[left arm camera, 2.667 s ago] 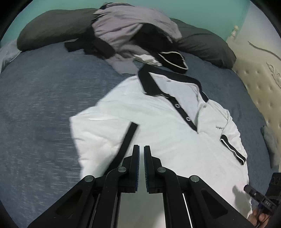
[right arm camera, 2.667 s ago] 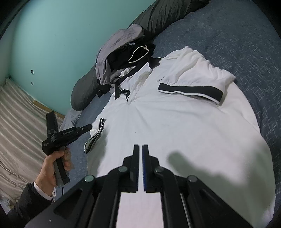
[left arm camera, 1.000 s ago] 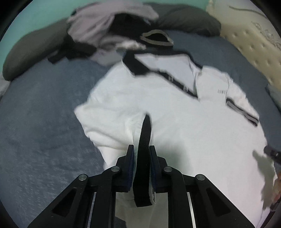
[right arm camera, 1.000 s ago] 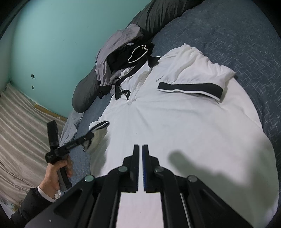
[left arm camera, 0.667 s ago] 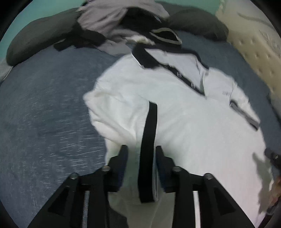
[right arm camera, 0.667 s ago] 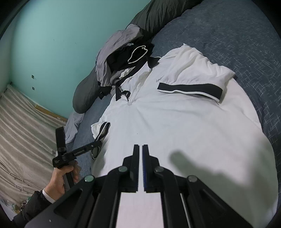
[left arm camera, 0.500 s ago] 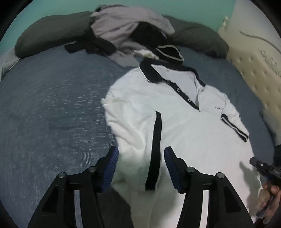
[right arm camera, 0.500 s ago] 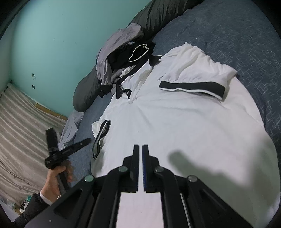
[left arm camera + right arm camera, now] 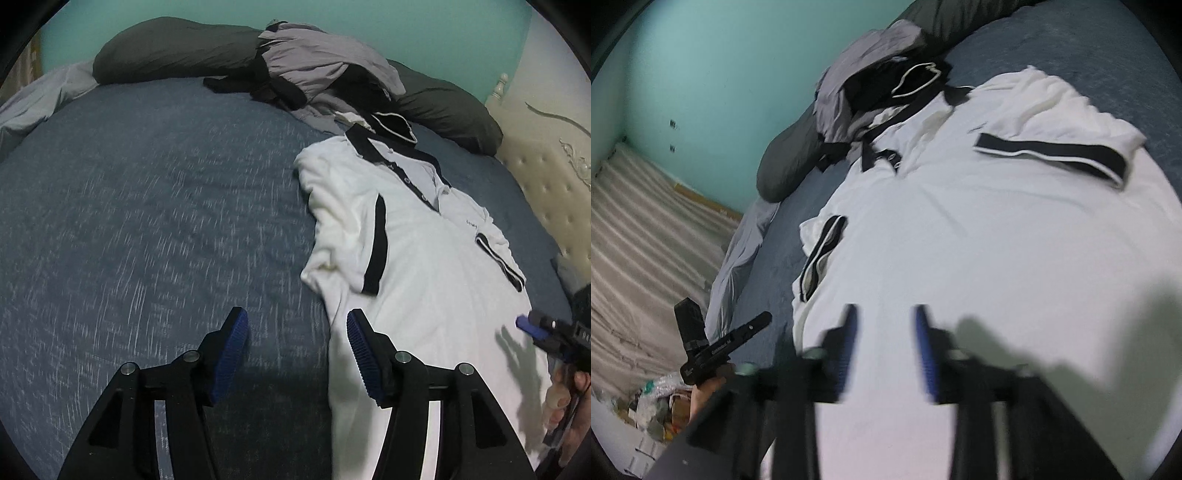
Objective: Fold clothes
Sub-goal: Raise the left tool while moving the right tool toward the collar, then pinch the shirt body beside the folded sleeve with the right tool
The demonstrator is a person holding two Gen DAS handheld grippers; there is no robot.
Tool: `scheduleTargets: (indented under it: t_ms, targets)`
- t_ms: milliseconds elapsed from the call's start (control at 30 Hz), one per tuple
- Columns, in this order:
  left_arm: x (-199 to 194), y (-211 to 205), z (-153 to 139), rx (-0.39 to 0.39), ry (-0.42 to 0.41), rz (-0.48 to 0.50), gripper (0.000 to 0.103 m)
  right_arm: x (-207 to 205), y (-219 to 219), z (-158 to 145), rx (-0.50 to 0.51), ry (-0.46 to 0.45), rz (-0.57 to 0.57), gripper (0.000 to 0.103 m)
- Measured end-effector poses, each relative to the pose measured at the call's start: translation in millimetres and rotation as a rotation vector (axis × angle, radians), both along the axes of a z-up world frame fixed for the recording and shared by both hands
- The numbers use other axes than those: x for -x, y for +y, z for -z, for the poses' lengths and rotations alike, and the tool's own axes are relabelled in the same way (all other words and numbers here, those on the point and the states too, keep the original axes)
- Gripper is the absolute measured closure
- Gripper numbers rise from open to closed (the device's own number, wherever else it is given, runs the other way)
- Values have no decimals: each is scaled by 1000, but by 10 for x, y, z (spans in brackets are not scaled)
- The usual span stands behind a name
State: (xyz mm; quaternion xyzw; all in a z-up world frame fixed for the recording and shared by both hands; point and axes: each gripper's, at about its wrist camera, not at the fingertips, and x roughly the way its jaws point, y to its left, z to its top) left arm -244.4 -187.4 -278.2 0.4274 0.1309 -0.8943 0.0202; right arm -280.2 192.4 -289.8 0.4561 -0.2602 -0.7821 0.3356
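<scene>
The white polo shirt (image 9: 424, 280) lay face-up on the blue bed (image 9: 147, 221), both sleeves folded inward — collar toward the far pile of clothes (image 9: 317, 77). The left gripper (image 9: 295, 347) stood wide and empty over the shirt's left edge. The right gripper (image 9: 884, 343) hovered over the near hem — jaws opening, holding nothing.

small chest script on shirt (image 9: 436, 266), unreadable

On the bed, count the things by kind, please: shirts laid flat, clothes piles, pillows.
White polo shirt laid flat: 1
Pile of grey and black clothes: 1
Dark pillows: 2
Total: 4
</scene>
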Motion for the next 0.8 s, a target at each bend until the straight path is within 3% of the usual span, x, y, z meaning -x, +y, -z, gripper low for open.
scheduleTargets:
  t_ms: [200, 467, 600, 800]
  targets:
    - [-45, -71, 84, -16, 3, -28, 42, 233, -448, -131, -68, 2, -61, 64]
    - [-63, -81, 175, -61, -10, -54, 41, 878, -1467, -435, -163, 44, -203, 64]
    - [-73, -117, 216, -90, -25, -58, 22, 1153, -1876, -448, -228, 41, -232, 64]
    - [-59, -107, 240, -87, -32, -65, 17, 1452, -2267, -304, -314, -15, -233, 64]
